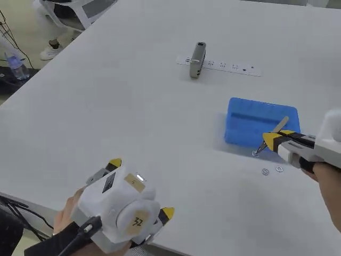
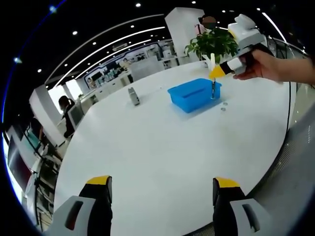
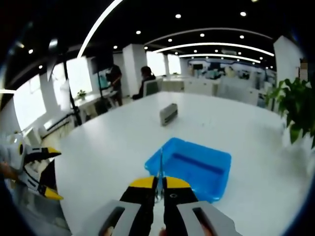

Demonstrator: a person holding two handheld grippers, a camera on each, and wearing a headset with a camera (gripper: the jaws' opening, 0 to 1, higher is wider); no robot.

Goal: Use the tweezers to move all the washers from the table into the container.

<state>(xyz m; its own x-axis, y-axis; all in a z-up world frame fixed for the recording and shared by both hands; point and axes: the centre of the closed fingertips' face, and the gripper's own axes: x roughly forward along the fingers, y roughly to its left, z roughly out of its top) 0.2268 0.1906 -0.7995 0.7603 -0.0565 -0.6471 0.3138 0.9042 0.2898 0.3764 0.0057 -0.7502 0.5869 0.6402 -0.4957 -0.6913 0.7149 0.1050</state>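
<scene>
In the head view, the right hand-held gripper (image 1: 273, 140) comes in from the right edge, where its rear and the hand holding it are cut off. Its jaws are pressed together on the tweezers (image 1: 281, 126). The tweezer tips reach down to the white surface (image 1: 133, 106), just in front of the near wall of the blue container (image 1: 256, 114). They are too small to tell whether they hold anything. Two washers (image 1: 265, 172) lie on the surface just below this hand-held gripper, outside the container. The left hand-held gripper (image 1: 140, 188) sits well apart at the near edge, its jaws spread with nothing between them. Far beyond the right one lies a power strip (image 1: 229, 66) with a grey block (image 1: 197, 58) on it.

In the left gripper view, this hand-held gripper's own jaws stand wide apart over bare surface. Far ahead and to the right, the right hand-held gripper (image 2: 220, 72) holds the tweezers (image 2: 212, 89) upright against the side of the container (image 2: 189, 96). The washers (image 2: 224, 104) are mere specks beside it, and a plant (image 2: 211, 44) rises behind.

In the right gripper view, the tweezers (image 3: 161, 164) rise as a thin blade between the closed yellow jaw tips. Their points overlap the near rim of the container (image 3: 197, 167), so the tips are hard to make out. The left hand-held gripper (image 3: 34, 169) shows at the far left, partly cut off.
</scene>
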